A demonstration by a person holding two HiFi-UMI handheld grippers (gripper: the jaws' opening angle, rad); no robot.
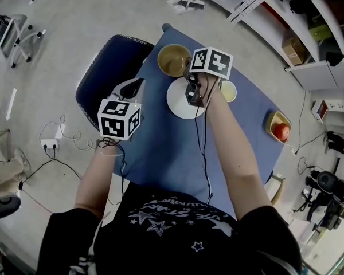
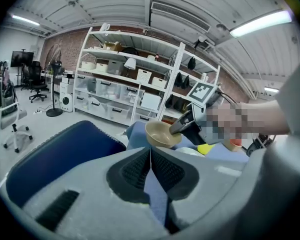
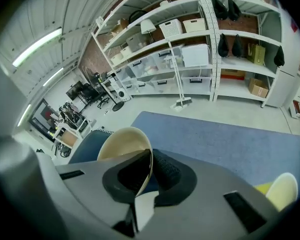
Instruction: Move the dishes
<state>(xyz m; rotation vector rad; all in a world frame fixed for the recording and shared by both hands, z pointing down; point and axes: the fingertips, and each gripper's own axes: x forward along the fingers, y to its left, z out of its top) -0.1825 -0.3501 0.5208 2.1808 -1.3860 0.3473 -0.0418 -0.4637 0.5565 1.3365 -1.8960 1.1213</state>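
**Tan bowl (image 1: pixel 173 59) gripped by its rim above a blue-covered table (image 1: pixel 160 153)**

Head view: the right gripper (image 1: pixel 189 73) is clamped on the bowl's edge at the table's far corner. The bowl is just beyond a white plate (image 1: pixel 180 103), with a small yellow cup (image 1: pixel 229 91) beside the plate. The left gripper (image 1: pixel 135 86) hangs at the table's left edge near a blue chair (image 1: pixel 106 67). Left gripper view: its jaws are pressed together with nothing between them (the bowl shows tilted beyond). Right gripper view: the pads (image 3: pixel 167 173) are closed on the bowl's thin wall, with the rim caught between them.
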